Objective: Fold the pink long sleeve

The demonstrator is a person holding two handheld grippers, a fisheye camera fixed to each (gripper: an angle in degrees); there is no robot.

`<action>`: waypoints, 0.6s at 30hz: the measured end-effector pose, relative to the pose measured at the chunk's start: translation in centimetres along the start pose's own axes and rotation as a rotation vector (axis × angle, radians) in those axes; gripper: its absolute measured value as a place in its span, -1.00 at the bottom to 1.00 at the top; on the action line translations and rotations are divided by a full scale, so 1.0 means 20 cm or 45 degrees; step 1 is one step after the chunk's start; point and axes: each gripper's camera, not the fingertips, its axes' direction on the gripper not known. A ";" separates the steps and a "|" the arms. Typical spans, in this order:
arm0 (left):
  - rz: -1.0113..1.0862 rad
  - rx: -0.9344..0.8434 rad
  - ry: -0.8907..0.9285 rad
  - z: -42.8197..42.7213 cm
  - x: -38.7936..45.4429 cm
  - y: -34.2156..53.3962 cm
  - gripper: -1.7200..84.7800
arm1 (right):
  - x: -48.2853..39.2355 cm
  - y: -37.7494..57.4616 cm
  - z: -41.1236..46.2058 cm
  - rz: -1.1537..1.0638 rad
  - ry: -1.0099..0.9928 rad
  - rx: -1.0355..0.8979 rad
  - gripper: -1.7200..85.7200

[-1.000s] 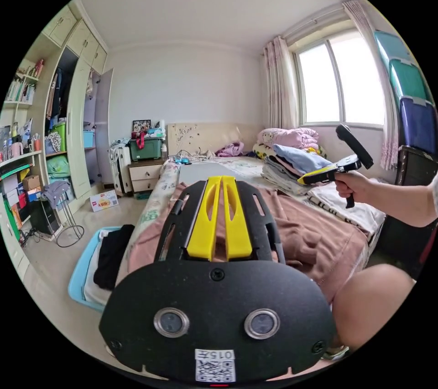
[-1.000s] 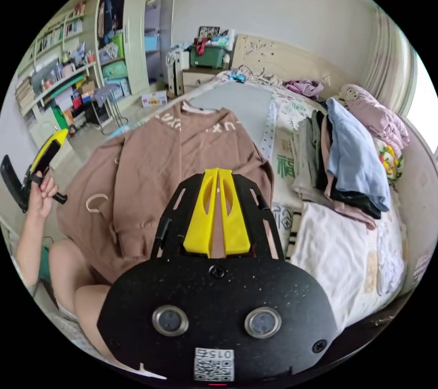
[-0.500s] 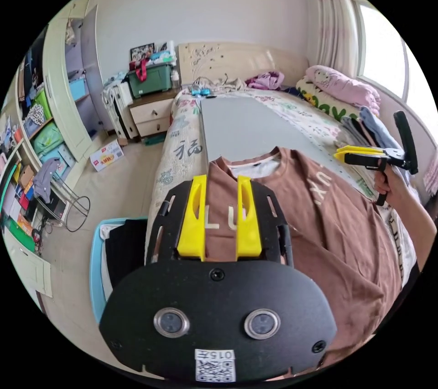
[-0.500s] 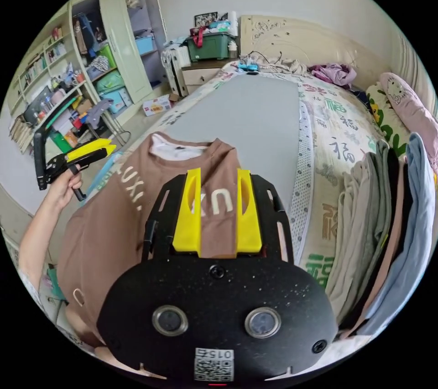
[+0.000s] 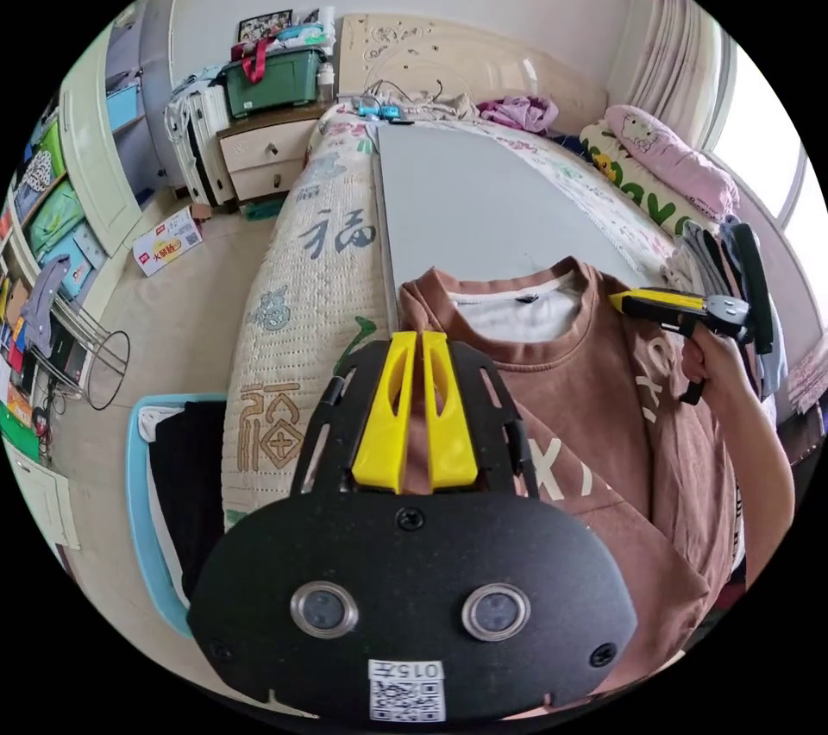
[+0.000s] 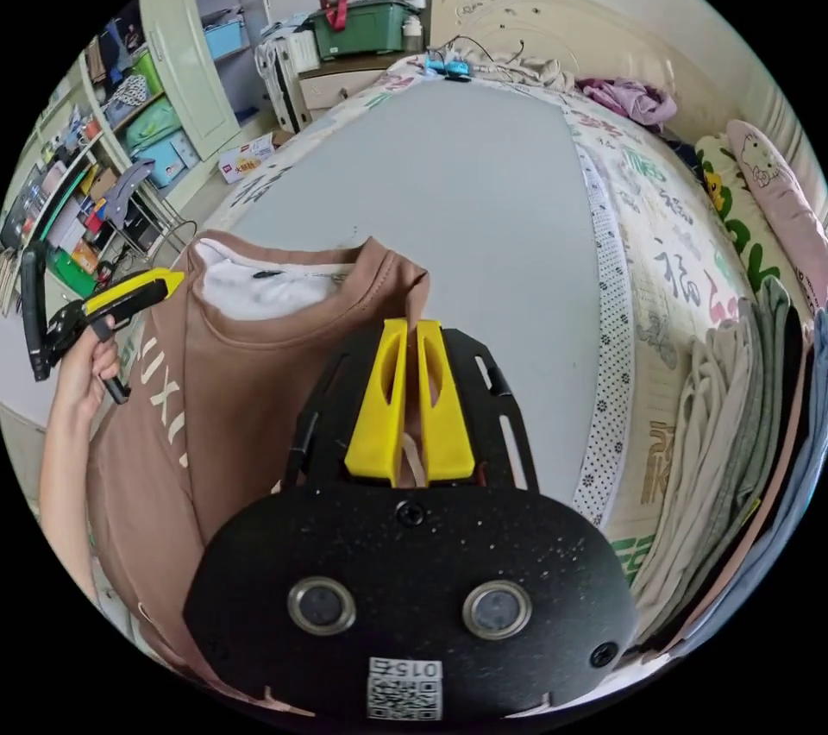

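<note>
as both grippers grasp the shirt at its shoulders, the good way is to keep them level and lay it flat on the grey board without wrinkles. the left gripper is clenched on the left shoulder and the right gripper on the right shoulder. the shirt hangs between them at the near end of the bed, its collar toward the far side.

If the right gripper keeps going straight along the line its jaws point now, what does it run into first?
The right gripper is already shut on the pink long sleeve near its collar. Straight ahead past that shoulder fold lies the bare grey board on the bed, probably the first contact, though depth is hard to judge.
</note>
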 end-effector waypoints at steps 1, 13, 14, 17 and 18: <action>-0.004 0.059 0.007 -0.08 -0.01 0.02 -0.94 | -0.02 0.03 -0.08 -0.037 0.012 0.048 -0.95; 0.333 0.547 0.317 -1.53 0.11 1.16 -0.95 | -0.17 1.34 -1.56 -0.398 -0.340 0.432 -0.97; 0.356 0.534 0.391 -1.63 0.13 1.37 -0.95 | -0.17 1.55 -1.62 -0.388 -0.411 0.397 -0.97; 0.447 0.397 0.519 -1.70 0.19 1.88 -0.95 | -0.18 2.02 -1.60 -0.311 -0.554 0.261 -0.97; 0.454 0.366 0.521 -1.70 0.21 1.97 -0.95 | -0.19 2.10 -1.58 -0.299 -0.568 0.234 -0.97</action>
